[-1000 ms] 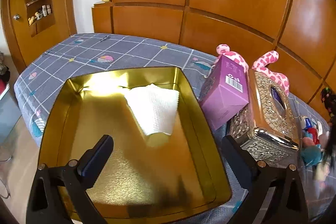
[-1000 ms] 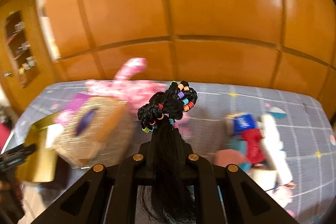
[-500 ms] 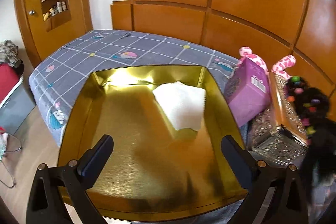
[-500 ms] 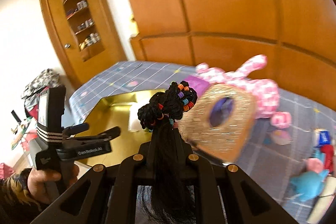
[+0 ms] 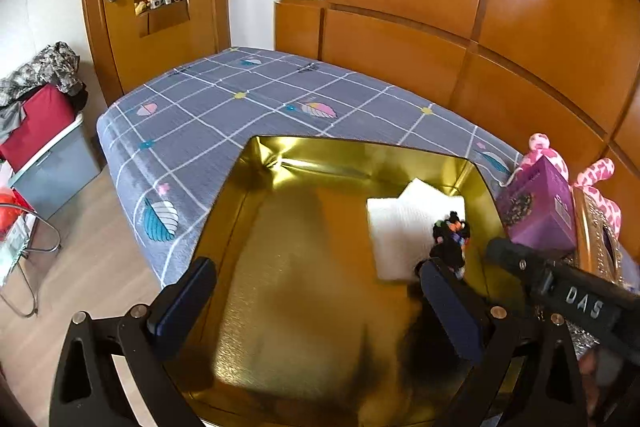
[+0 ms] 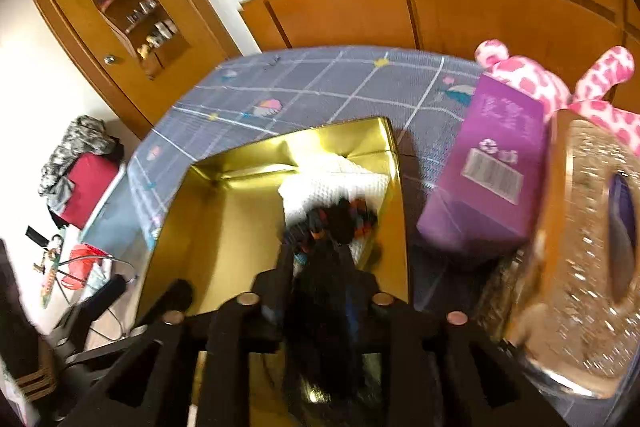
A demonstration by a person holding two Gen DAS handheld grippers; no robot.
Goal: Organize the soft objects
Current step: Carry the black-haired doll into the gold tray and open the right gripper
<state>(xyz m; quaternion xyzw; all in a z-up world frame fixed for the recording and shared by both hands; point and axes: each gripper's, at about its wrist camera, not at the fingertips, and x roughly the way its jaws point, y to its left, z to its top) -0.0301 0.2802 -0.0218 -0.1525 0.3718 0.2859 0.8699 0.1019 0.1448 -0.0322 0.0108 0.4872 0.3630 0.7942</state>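
Right tongs [image 6: 316, 251], marked "DAS", just opening around black hairpiece [image 6: 332, 223] over gold tray [image 6: 224, 211]

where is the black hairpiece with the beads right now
The hairpiece hangs between the right gripper fingers, whose jaws have just been opening, over the gold tin's right side, just above the white cloth.

The gold tray [image 5: 256, 211] is shiny brushed metal, and the white folded towel [image 5: 404, 227] in its far right corner looks like soft, quilted paper. Beneath the tray, the grey checked bedsheet [image 5: 224, 107] is matt woven cloth. Right of the tray stand a smooth purple cardboard box [image 6: 492, 163], a glittery gold tissue box [image 6: 576, 247] and glossy varnished wood panels [image 5: 520, 27] behind.
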